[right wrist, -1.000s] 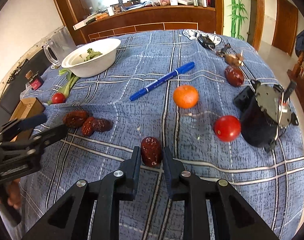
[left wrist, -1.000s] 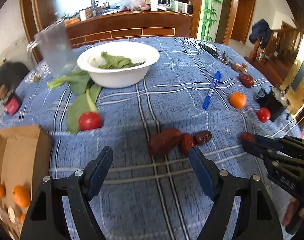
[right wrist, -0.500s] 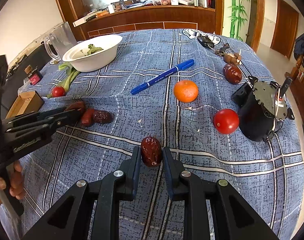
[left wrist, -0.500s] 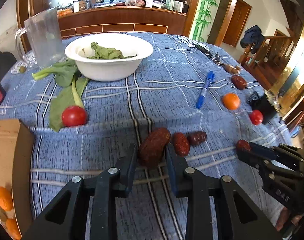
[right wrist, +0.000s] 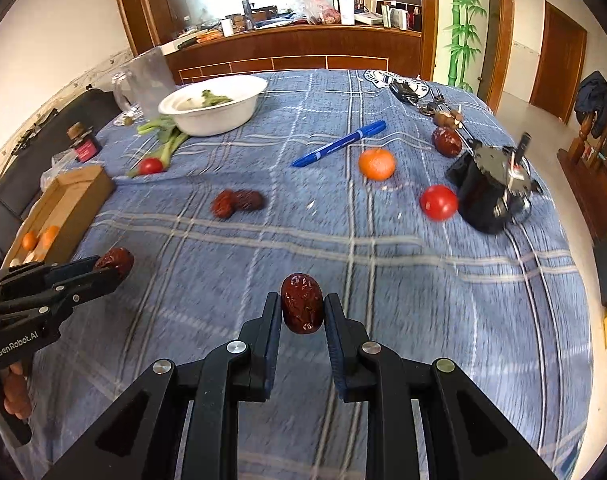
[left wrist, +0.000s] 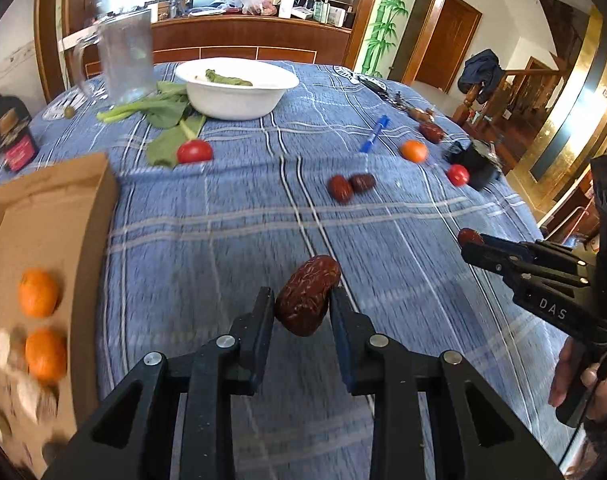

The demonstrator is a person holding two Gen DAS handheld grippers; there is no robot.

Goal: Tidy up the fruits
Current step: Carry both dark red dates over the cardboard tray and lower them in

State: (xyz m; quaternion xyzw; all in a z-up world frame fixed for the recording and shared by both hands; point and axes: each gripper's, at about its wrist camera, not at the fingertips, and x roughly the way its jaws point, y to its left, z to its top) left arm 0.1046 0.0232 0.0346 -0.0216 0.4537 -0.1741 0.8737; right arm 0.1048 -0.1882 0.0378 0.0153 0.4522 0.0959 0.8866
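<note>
Blue cloth (left wrist: 223, 240) now lies below both tongs-held dates (left wrist: 307, 294).

Blue plaid cloth (right wrist: 383, 264) over counter: woven, matt. Dates beside bowl (right wrist: 211, 106): wrinkled, leathery, slight sheen. Bowl: smooth white, glossy. Tomato (right wrist: 438, 202): shiny skin. Box (left wrist: 51, 216): plain brown cardboard. Jug (left wrist: 125, 62) behind bowl: clear plastic, cloudy.

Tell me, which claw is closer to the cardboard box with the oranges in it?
The left claw, holding a date just beside the cardboard box. The right claw, also holding a date, is farther across the table.
</note>
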